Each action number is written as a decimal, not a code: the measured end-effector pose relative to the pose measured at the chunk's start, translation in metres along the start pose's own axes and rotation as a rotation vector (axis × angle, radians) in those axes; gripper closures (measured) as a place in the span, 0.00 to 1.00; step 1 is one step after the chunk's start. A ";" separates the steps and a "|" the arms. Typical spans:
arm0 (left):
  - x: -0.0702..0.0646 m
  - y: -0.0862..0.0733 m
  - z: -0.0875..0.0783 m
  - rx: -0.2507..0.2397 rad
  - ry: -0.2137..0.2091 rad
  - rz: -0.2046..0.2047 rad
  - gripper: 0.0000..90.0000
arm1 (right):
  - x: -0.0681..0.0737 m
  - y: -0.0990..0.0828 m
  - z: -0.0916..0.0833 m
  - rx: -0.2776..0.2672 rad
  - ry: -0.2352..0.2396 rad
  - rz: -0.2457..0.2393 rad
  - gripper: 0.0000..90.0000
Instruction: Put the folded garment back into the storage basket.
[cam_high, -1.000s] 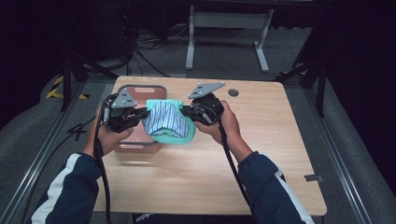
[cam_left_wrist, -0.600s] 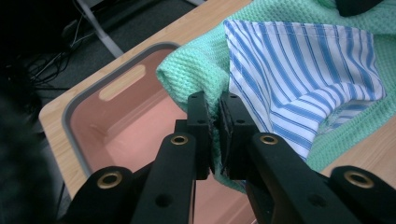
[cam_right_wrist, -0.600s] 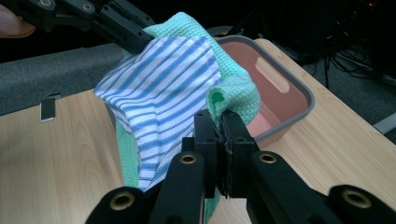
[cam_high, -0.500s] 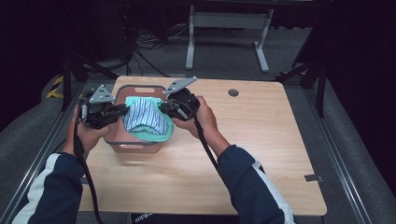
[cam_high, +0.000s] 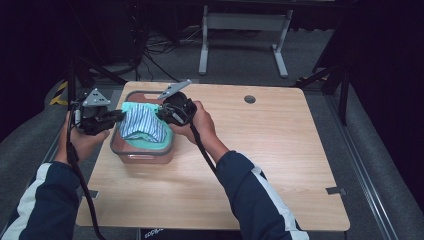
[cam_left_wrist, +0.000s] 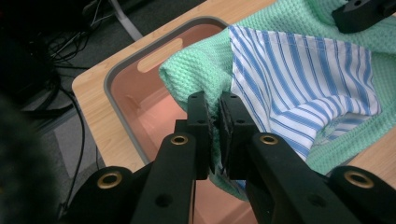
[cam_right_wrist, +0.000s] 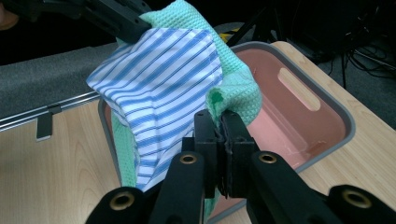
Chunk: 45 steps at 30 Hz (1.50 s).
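Left gripper (cam_high: 116, 116): held in the left hand (cam_high: 82, 142) at the table's left edge, jaws pointing right, clamped together | Right gripper (cam_high: 161, 113): held in the right hand (cam_high: 202, 125), jaws pointing left toward the other, clamped together | Forearms: both in dark sleeves with white stripes, entering from below

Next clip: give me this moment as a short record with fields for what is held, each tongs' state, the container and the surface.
held: green waffle cloth with a blue-striped cloth lying on it
left tongs: shut on the green cloth's edge
right tongs: shut on the opposite edge
position: cloths hang between the two tongs over the bin
container: pink bin with grey rim, inside bare where visible
surface: wooden table
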<state>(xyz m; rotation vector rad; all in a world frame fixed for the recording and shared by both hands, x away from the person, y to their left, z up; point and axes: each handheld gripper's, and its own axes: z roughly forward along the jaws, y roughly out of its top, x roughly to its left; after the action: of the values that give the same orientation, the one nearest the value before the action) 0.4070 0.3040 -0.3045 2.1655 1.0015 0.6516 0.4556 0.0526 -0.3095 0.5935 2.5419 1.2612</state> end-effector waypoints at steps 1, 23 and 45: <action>0.002 -0.001 0.001 0.003 0.001 -0.012 0.93 | 0.000 0.000 0.002 0.001 0.002 0.000 0.96; 0.004 -0.020 0.043 0.109 0.039 0.004 0.93 | -0.005 -0.017 0.055 0.080 0.012 0.014 0.96; -0.006 -0.030 0.072 0.177 0.080 0.028 0.77 | -0.012 -0.044 0.073 0.141 -0.050 0.020 0.87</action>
<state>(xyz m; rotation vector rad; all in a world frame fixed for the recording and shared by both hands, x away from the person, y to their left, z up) 0.4374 0.2890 -0.3756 2.3256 1.1096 0.6909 0.4833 0.0744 -0.3884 0.6729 2.6049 1.0652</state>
